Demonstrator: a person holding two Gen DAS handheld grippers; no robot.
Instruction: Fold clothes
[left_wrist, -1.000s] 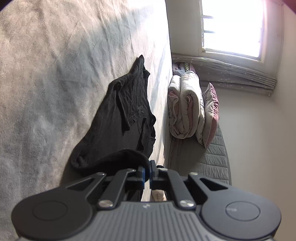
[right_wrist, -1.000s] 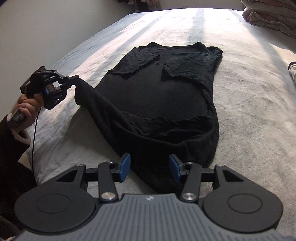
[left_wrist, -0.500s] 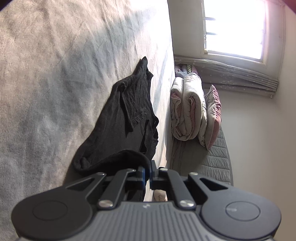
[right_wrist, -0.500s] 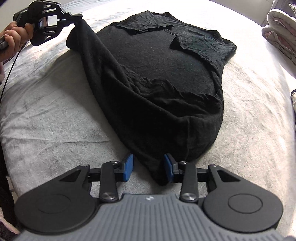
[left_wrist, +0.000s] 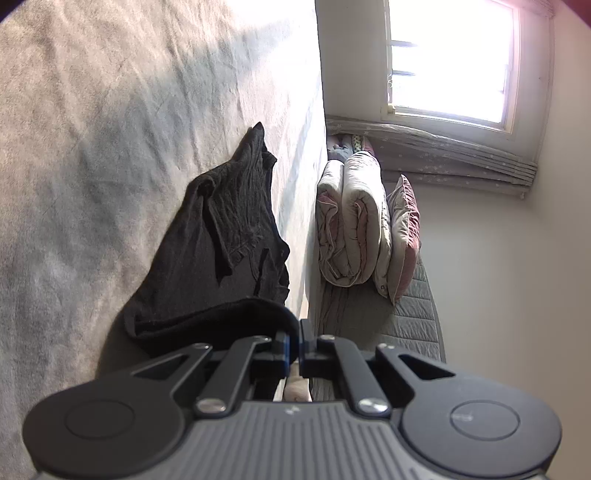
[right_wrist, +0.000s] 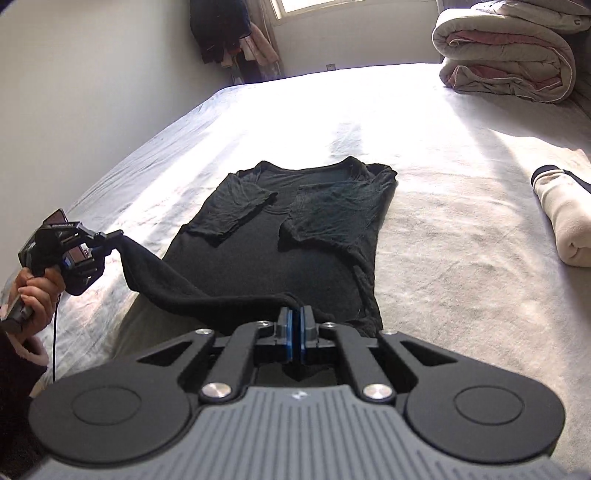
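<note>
A black T-shirt (right_wrist: 295, 236) lies face-down on the bed sheet (right_wrist: 461, 240), both sleeves folded in over its back. Its bottom hem is lifted off the sheet between the two grippers. My right gripper (right_wrist: 295, 332) is shut on the hem's near right corner. My left gripper (right_wrist: 118, 236), held in a hand at the left, is shut on the hem's other corner. In the left wrist view the black T-shirt (left_wrist: 221, 229) stretches away from the left gripper (left_wrist: 293, 339), whose blue pads pinch the dark hem.
A rolled quilt (right_wrist: 509, 62) and pillow (left_wrist: 404, 236) sit at the bed's head. A folded cream garment (right_wrist: 565, 221) lies at the right. Clothes (right_wrist: 229, 33) hang in the far corner by a window (left_wrist: 447, 59). The wall runs along the bed's left side.
The right gripper's jaws went from wide apart around the hem to shut on it, then lifted it and pulled back. The left gripper kept its grip and barely moved.
</note>
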